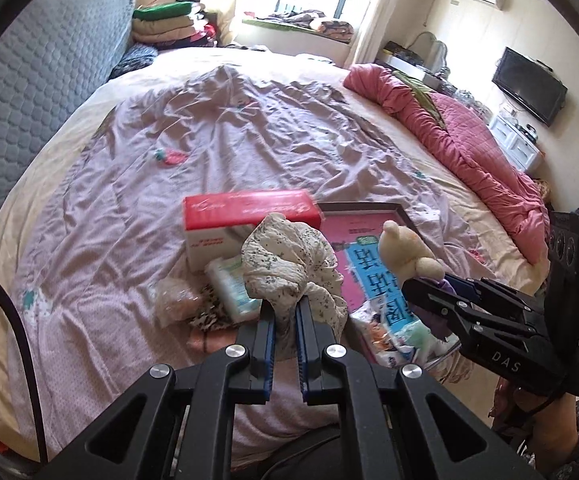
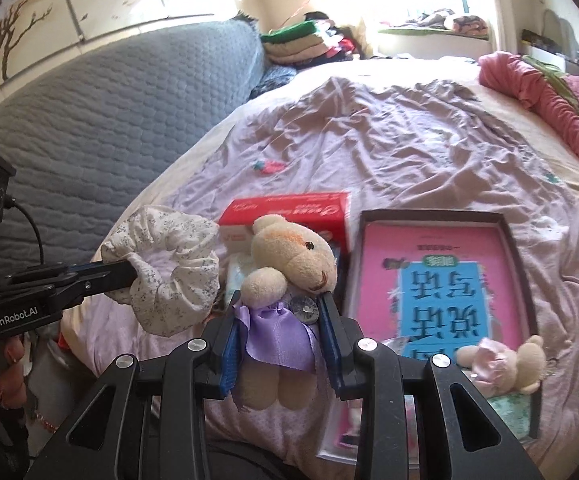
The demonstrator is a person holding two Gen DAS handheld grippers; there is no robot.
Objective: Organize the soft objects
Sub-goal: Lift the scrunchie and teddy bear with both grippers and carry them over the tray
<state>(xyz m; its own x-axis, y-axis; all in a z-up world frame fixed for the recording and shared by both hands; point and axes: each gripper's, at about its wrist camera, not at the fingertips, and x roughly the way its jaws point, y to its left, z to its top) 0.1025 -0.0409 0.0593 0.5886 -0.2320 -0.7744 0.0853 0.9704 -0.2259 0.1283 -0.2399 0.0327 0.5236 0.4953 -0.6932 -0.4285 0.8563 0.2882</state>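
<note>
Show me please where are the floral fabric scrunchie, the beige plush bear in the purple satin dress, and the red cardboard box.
Floral fabric scrunchie point(image 1: 289, 256): left wrist view, on its bunched upper part.
Beige plush bear in the purple satin dress point(image 2: 289, 252): right wrist view, on its face.
Red cardboard box point(image 1: 245, 206): left wrist view, on its red top.

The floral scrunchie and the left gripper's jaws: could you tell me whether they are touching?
Touching. In the left wrist view, the left gripper has its jaws pinched on the floral scrunchie, fabric squeezed between them.

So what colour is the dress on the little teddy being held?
Shiny purple satin on the teddy, clearest in the right wrist view.
</note>
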